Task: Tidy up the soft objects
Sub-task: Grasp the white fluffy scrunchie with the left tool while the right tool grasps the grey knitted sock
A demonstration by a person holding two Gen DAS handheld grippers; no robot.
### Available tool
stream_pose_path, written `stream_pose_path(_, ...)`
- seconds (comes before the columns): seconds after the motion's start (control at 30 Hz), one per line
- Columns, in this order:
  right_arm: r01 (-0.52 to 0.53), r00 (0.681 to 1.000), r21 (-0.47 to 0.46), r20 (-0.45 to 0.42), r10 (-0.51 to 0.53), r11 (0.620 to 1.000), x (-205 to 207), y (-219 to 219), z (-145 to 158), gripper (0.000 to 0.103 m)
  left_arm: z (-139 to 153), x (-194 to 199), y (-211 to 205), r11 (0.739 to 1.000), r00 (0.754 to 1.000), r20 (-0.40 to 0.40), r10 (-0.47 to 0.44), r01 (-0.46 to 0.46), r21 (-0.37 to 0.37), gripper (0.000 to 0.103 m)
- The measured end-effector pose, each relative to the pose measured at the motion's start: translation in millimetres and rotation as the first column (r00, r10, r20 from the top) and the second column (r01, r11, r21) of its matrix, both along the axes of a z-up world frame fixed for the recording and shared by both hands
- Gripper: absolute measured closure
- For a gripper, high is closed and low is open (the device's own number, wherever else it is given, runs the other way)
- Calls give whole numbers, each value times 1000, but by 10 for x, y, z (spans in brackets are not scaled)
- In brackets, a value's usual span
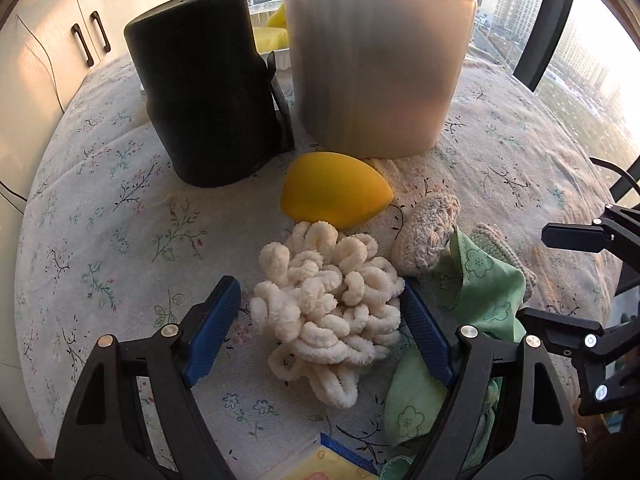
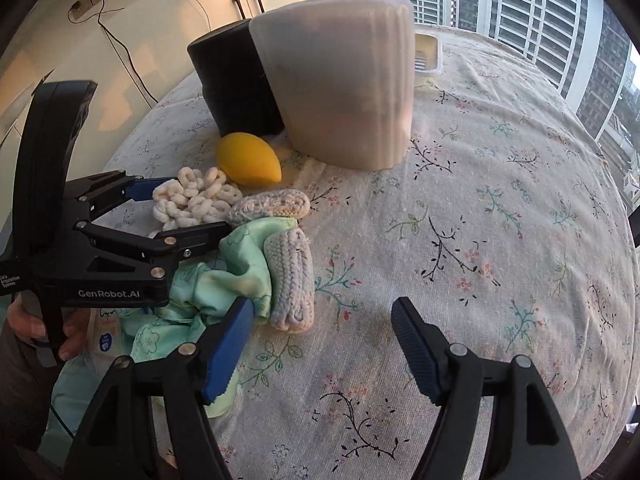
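Observation:
A cream loopy chenille piece lies on the floral tablecloth between the open fingers of my left gripper; the right pad touches its edge. It also shows in the right wrist view, with my left gripper around it. A yellow egg-shaped sponge lies just beyond. A beige crocheted pad, a green cloth and a ribbed knitted piece lie to the right. My right gripper is open and empty over the cloth.
A black bin and a translucent white bin stand side by side at the back. A white tray sits behind them. A yellow-patterned item lies at the near edge. Cupboards stand left, windows right.

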State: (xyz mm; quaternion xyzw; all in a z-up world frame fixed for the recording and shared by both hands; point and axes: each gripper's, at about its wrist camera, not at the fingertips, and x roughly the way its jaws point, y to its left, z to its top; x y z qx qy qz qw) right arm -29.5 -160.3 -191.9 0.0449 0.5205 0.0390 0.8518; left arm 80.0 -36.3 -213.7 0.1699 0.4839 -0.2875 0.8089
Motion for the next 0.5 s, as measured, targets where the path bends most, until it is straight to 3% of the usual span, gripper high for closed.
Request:
stream_pose_path(0.07,-1,1000,-66,10,2,998,-65,32,26,29,15,-69,-55,1000,1000,29,-4,3,13,24)
stream_pose_path(0.13,-5,1000,-114,26,8,993,-101,53,28,29,36,-138,-113,1000,998,55,-8,7,23,33)
stream_pose_path(0.2,-19,1000,-114,16,21,993,-96,59,-35,29,45,-182,-164,999,998,53,-23,21,24,56)
stream_pose_path(0.27,-44,999,-84,5,45,995,-71,96,-107,32,51,-209,-204,999,998,54,-28,27,28,58)
stream_pose_path(0.4,-62,996,-132,49,69,989,6,209,-132,34,76,-194,-185,1000,999,36,-1,1,0,67)
stream_pose_path(0.47,-60,996,-112,63,67,992,57,206,-138,39,79,-165,-152,1000,1000,11,19,-19,-24,69)
stream_pose_path(0.5,-60,995,-109,78,69,992,72,213,-130,49,79,-144,-116,999,1000,-4,29,-29,-36,70)
